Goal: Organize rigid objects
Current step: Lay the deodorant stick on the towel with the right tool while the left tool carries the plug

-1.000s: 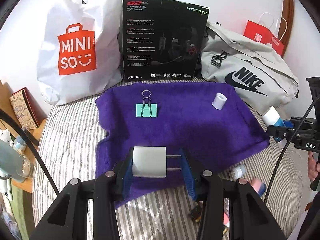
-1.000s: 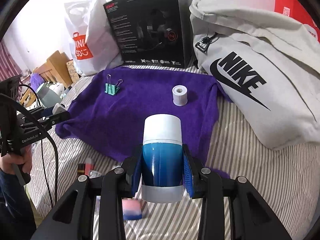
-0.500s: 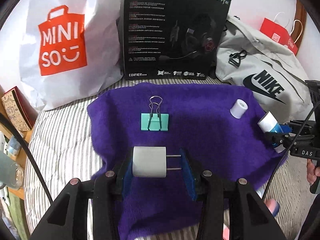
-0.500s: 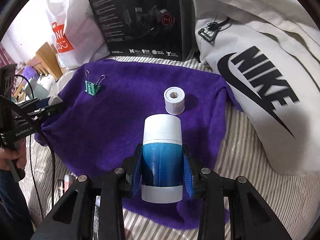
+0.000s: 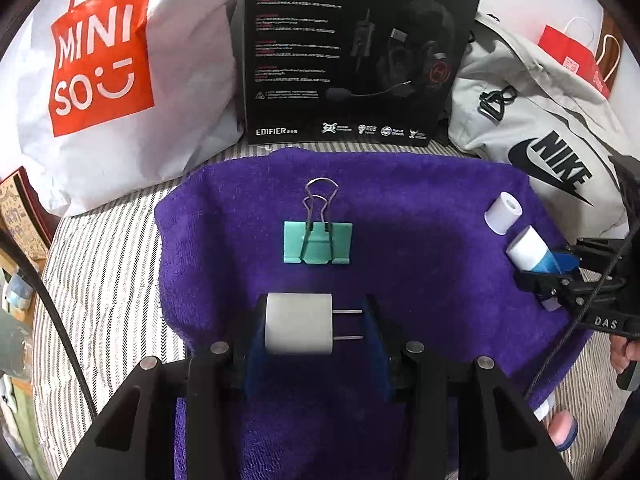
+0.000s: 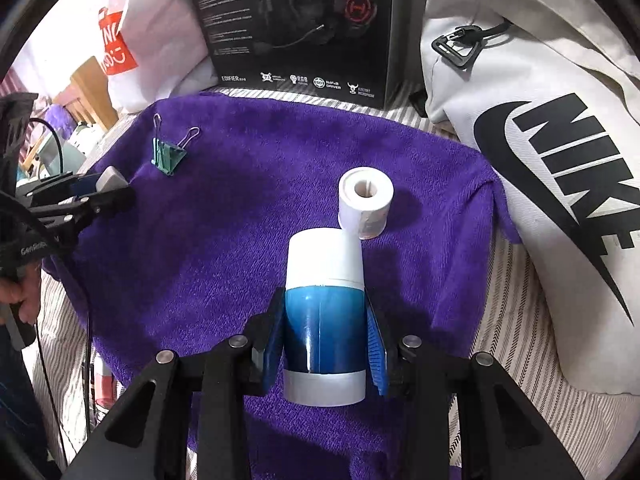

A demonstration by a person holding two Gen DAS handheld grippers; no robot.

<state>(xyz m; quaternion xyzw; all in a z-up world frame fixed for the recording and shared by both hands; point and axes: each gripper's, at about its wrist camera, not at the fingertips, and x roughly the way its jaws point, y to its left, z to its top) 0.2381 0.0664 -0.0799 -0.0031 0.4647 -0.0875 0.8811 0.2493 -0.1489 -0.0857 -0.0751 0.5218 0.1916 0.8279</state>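
Both grippers are loaded over the purple towel [image 5: 420, 216], so the step in hand looks like setting each item down on it beside what already lies there. To do it well, lower each piece until it rests on the pile before releasing, and keep spacing. The left gripper [image 5: 312, 330] is clamped on a white plug adapter [image 5: 298, 329], one pad against the body and the other against the tips of the two prongs; that hold is narrow, so it should come down level, landing at about 6 o'clock of the teal binder clip [image 5: 318, 242] and clear of it. The right gripper [image 6: 325, 340] is closed on a blue bottle with a white cap [image 6: 325, 312], jaws spread only as wide as the bottle's body, pads flat on its sides. The cap points toward 12 o'clock and sits just beside, perhaps touching, the small white roll [image 6: 365, 202] standing on the towel; contact cannot be told. Shifting the bottle toward 9 o'clock before release would avoid knocking the roll, since a round bottle laid on its side may roll on the soft pile.
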